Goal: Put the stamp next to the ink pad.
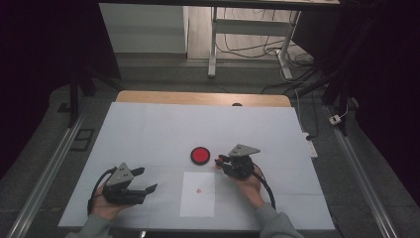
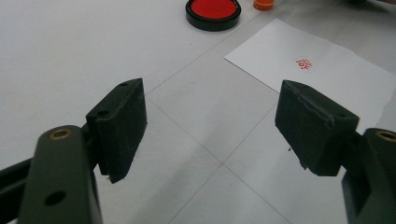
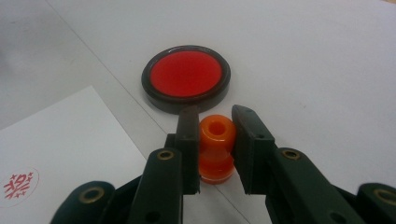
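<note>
The right gripper (image 3: 212, 122) has its jaws clamped on an orange stamp (image 3: 216, 149), one black pad pressed against each side of its narrow waist. The stamp stands upright between them, long axis vertical, its hollow top facing up and its base down at the table (image 1: 148, 129); whether the base actually touches the surface I cannot tell. It sits just beside the near rim of the round red ink pad (image 3: 186, 77), not over it. From the high view the stamp (image 1: 218, 160) is a small orange spot at the tip of the right gripper (image 1: 221, 160), right of the ink pad (image 1: 200, 155) and just above the top right corner of the paper (image 1: 197, 194).

The paper lies flat on the table and carries a red seal mark (image 2: 304, 63) near its middle.

The right hand (image 1: 251, 184) comes in from the lower edge, gripper pointing left toward the pad, grey plate on top.

The left gripper (image 1: 151, 179) has its jaws spread wide with only bare table between them. The left hand (image 1: 105, 203) rests low at the near left, gripper aimed right toward the paper, well apart from the stamp.
</note>
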`<state>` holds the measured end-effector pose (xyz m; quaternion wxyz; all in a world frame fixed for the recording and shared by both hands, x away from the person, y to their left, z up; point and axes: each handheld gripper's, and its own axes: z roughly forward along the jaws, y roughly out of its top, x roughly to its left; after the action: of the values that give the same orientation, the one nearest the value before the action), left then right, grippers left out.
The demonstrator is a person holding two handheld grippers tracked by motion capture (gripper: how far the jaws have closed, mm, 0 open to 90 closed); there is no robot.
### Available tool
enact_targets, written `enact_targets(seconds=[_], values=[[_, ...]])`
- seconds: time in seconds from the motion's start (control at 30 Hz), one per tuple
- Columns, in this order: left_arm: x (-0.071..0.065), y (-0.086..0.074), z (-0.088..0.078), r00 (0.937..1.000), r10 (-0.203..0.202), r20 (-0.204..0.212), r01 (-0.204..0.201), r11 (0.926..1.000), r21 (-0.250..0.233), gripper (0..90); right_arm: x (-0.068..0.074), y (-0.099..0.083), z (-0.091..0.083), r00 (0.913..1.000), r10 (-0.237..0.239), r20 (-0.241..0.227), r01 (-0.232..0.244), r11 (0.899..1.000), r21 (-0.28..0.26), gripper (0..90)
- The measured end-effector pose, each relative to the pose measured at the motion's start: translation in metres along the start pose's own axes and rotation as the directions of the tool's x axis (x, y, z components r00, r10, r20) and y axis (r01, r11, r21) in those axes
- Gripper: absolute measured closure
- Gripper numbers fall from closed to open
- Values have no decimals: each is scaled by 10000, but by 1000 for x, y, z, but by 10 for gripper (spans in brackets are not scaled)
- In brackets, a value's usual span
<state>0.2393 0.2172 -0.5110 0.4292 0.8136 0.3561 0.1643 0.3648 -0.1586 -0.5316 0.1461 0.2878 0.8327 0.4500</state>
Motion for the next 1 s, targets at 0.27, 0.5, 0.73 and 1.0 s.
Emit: enact_targets(seconds=[0.27,0.5,0.73,1.0], values=[[1,0,0,10000,-40,10,40,10000,-12,253,1,0,0,9998,17,180,-18,10000,79,565],[3,-2,1,9998,-182,102,182,9998,-19,253,-2,5,-11,9998,86,178,-76,9985,-540,456],[5,-2,3,9994,-261,212,259,9996,58,253,-6,6,-23,10000,-40,40,42,9981,-621,429],[6,-2,4,9990,-361,282,358,9993,84,253,-4,7,-41,9994,-334,-70,327,9965,-766,424]])
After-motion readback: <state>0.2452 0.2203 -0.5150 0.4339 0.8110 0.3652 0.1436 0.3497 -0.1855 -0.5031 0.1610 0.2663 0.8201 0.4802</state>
